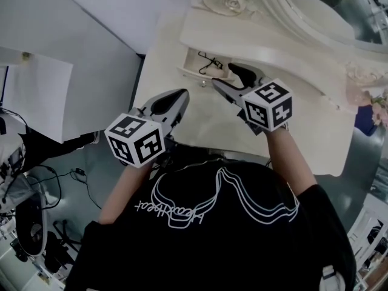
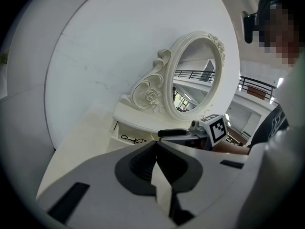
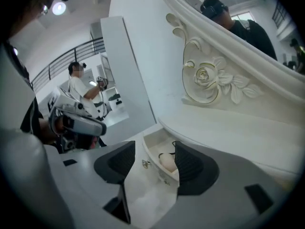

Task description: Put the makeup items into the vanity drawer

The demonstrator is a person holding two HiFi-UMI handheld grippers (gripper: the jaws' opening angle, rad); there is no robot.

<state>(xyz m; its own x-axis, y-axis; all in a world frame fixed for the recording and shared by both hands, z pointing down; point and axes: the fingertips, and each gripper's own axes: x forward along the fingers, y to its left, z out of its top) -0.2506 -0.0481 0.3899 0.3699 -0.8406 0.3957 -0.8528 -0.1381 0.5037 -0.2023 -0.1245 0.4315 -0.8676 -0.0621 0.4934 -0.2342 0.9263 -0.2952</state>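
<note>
The left tongs [image 2: 155,146] hover above the cream table [image 1: 200,121] near its front edge, their tips pressed together with nothing between them. Ahead of them the vanity drawer [image 1: 189,73] stands pulled out, with a thin black wiry item [image 1: 210,62] lying inside and a pale rounded makeup item [image 3: 167,162] beside it. To the right, the right tongs [image 3: 155,150] hang just in front of the drawer, spread wide and empty. The oval mirror [image 2: 193,73] rises behind.
</note>
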